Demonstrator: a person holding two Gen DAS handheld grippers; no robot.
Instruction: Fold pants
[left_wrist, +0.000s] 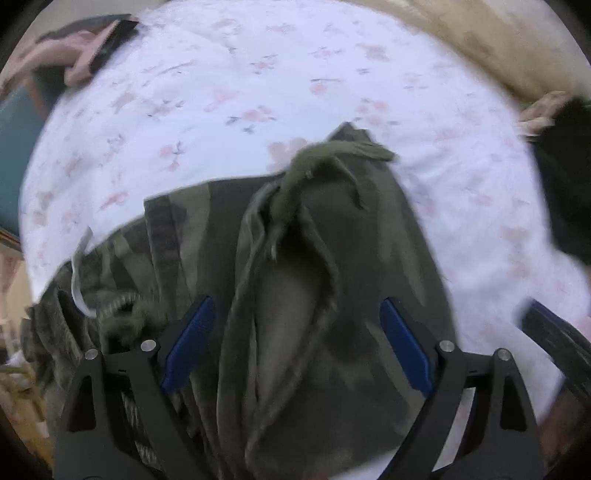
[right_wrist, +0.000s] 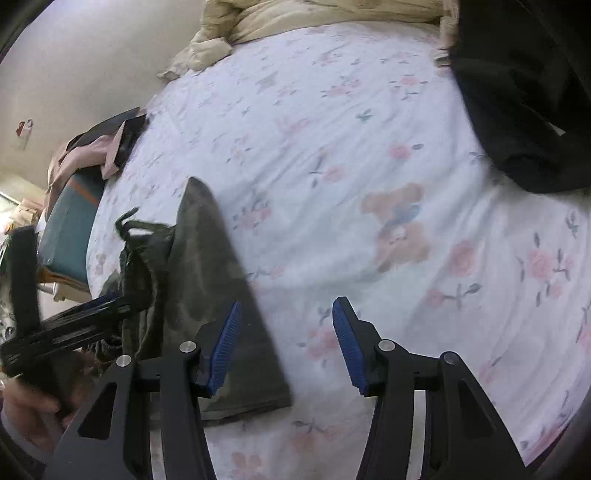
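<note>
Olive-green pants (left_wrist: 295, 280) lie bunched on a floral bedsheet (left_wrist: 221, 92). In the left wrist view they fill the lower middle, with a drawstring (left_wrist: 314, 166) on top. My left gripper (left_wrist: 297, 314) is open and hovers over the cloth, holding nothing. In the right wrist view the pants (right_wrist: 207, 280) lie at lower left. My right gripper (right_wrist: 286, 314) is open, with its left finger (right_wrist: 221, 347) over the pants' edge and its right finger over the bare sheet (right_wrist: 369, 147). The left gripper (right_wrist: 74, 317) shows at the left of that view.
A black garment (right_wrist: 524, 92) lies at the bed's right side. A beige quilt (right_wrist: 295, 18) is bunched at the far end. A pink and dark item (right_wrist: 110, 147) sits at the bed's left edge, beside a teal piece of furniture (right_wrist: 70, 229).
</note>
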